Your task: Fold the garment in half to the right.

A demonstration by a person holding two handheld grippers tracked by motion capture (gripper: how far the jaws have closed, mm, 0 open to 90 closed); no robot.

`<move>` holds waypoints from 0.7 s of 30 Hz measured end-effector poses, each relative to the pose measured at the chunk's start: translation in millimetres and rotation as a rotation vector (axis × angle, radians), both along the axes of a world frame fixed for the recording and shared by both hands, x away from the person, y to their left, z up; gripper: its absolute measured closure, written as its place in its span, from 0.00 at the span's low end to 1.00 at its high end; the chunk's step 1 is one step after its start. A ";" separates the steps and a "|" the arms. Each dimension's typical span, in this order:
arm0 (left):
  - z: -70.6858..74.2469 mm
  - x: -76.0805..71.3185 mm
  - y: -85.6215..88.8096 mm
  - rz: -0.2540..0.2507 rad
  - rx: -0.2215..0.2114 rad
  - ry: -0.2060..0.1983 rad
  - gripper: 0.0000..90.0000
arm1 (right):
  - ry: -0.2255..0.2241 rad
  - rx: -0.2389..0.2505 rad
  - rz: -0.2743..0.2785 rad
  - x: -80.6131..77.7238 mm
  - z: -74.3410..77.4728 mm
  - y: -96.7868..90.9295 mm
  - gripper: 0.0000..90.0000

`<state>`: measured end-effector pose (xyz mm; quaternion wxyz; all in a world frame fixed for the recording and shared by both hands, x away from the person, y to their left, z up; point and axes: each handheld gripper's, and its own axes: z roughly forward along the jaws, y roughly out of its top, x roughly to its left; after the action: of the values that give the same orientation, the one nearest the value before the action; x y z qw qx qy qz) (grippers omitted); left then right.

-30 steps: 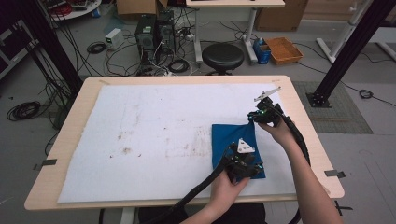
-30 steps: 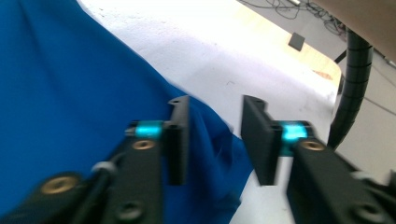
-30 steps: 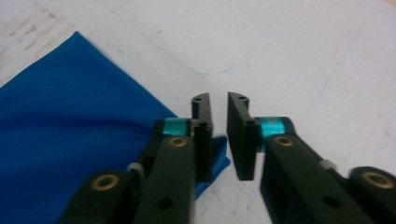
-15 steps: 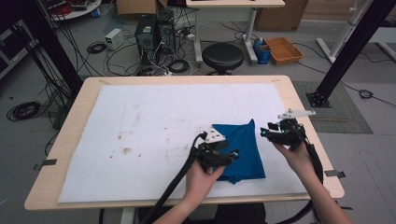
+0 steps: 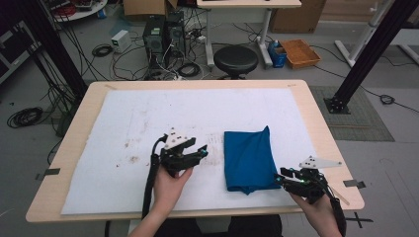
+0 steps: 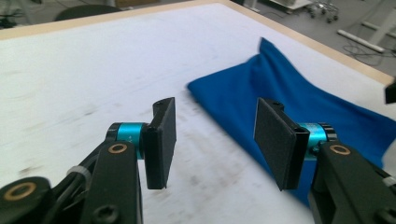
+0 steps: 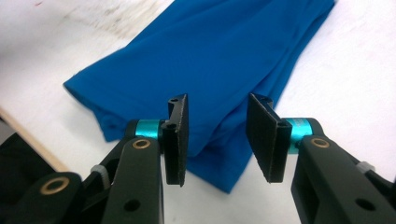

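**Both grippers off the folded blue cloth, jaws apart and empty**

Left gripper (image 5: 201, 152): jaws parted with a clear gap and nothing between the pads; they have just been opening wider. In the left gripper view (image 6: 215, 140) only the bare white mat (image 6: 70, 84) shows through the gap, and the blue cloth (image 6: 299, 93) lies ahead and off to the right of the jaws. No contact with the cloth. In the high view this gripper sits just off the cloth's left edge, tips pointing toward it, over the stained patch of mat.

Right gripper (image 5: 280, 178): jaws also parted, nothing pinched; they have just been closing a little. In the right gripper view (image 7: 217, 137) the pads (image 7: 177, 140) hang over the near corner of the cloth (image 7: 210, 51), with cloth seen through the gap, but neither pad presses on it. In the high view the tips sit just beside the cloth's near right corner.

Blue cloth (image 5: 248, 158): folded into a tall rectangle, lying flat on the white mat (image 5: 123, 113), right of the mat's middle. One far corner sticks up in a small point. The near edge shows stacked fold layers. It lies between the two grippers.

Edges and room: the cloth's right edge is near the mat's right border, and the wooden table (image 5: 326, 133) edge lies just beyond it. The cloth's near edge is close to the mat's front border. A wide stretch of bare mat lies left of and beyond the cloth. The right hand (image 5: 321, 215) is at the table's front right corner.
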<state>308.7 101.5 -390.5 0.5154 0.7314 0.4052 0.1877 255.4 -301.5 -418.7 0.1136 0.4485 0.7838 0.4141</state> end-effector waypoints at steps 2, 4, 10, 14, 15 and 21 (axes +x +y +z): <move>-0.2 -0.1 10.7 0.020 -0.009 0.000 0.54 | 0.021 -0.020 0.017 1.5 -5.8 3.2 0.78; -0.6 0.0 19.0 0.040 -0.019 -0.002 0.54 | 0.049 -0.045 0.039 3.2 -10.1 5.4 0.92; -0.5 0.9 34.6 0.077 -0.041 -0.004 0.54 | 0.031 -0.066 0.011 -4.4 -5.3 -5.3 0.98; -0.9 2.0 38.3 0.085 -0.046 -0.001 0.54 | 0.047 -0.052 -0.019 -11.2 -8.3 -17.4 0.97; -0.8 2.2 38.3 0.085 -0.045 -0.002 0.53 | 0.051 -0.055 -0.018 -12.1 -9.3 -18.8 0.95; -0.9 3.7 37.2 0.082 -0.043 0.003 0.53 | -0.024 -0.043 -0.074 11.0 8.7 -25.5 0.81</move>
<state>312.4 138.7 -391.4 0.5222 0.7034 0.4394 0.1987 266.4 -327.1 -410.0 0.1479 0.4695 0.7740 0.3983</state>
